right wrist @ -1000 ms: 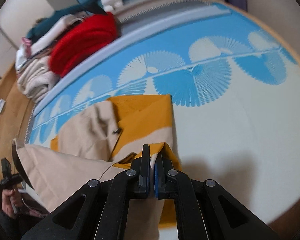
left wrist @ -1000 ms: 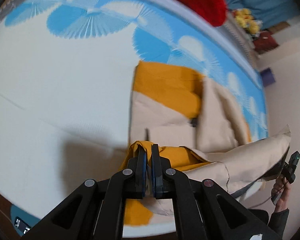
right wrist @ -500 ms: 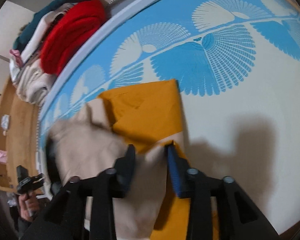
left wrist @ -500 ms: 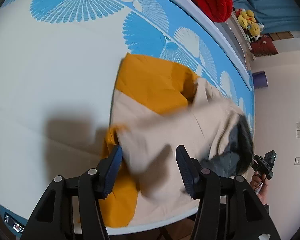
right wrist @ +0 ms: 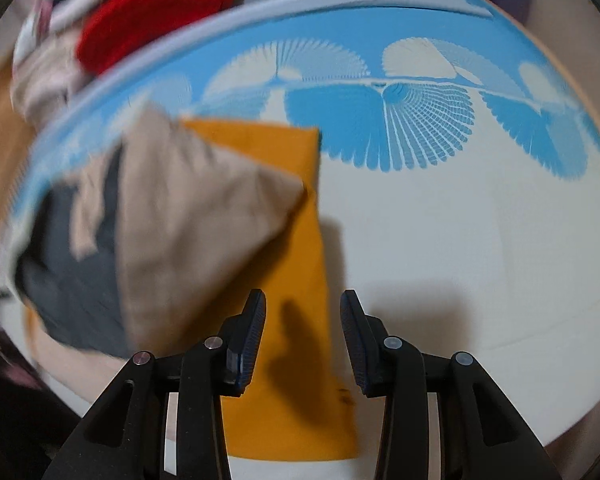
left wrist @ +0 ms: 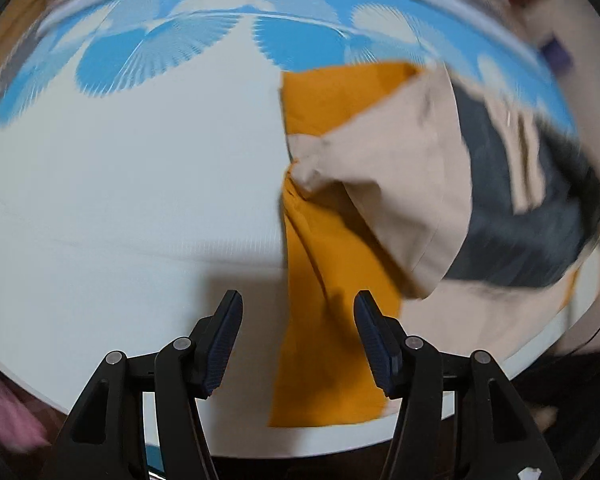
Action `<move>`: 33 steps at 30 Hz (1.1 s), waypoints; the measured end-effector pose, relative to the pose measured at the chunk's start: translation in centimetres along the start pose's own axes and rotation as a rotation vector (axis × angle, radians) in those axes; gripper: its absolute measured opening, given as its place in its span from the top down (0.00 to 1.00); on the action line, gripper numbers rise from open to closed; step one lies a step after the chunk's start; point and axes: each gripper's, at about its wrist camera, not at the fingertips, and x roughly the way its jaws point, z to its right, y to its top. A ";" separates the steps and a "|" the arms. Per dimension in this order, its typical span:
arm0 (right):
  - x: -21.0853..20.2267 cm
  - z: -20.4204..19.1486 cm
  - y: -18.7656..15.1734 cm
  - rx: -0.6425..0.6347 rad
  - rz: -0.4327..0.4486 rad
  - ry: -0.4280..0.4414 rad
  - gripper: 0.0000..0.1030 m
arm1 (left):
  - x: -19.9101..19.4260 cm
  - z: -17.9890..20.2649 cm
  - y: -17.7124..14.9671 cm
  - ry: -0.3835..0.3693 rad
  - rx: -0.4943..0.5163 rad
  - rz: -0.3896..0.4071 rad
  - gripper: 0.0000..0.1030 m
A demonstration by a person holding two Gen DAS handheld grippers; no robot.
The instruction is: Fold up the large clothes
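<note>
On the table (left wrist: 120, 200) with blue fans, the orange-and-tan jacket (left wrist: 380, 168) lies half folded near the front edge. Left tool (left wrist: 298, 340) and right tool (right wrist: 303, 338) have just opened, empty. More folds remain.

A home room, likely a bedroom: a wide surface under a blue-and-white fan-patterned cover (right wrist: 440, 208), folded clothes (right wrist: 152, 20) piled at its far edge (one bright red), wooden floor (right wrist: 0, 148) beside.
</note>
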 end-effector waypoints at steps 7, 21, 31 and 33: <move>2.7 -1.8 0.8 -0.161 -0.003 -0.140 0.61 | 1.4 3.1 1.0 0.211 0.259 0.156 0.48; 3.3 -4.8 5.5 -0.379 0.182 -0.139 0.61 | 0.9 4.4 6.3 0.069 0.333 0.295 0.92; 4.4 0.5 10.8 0.145 0.188 0.055 0.98 | 3.3 -6.9 10.8 -0.218 -0.441 0.202 0.99; 5.5 1.0 11.0 0.187 0.153 0.041 0.98 | 3.5 -6.5 11.1 -0.223 -0.443 0.189 0.99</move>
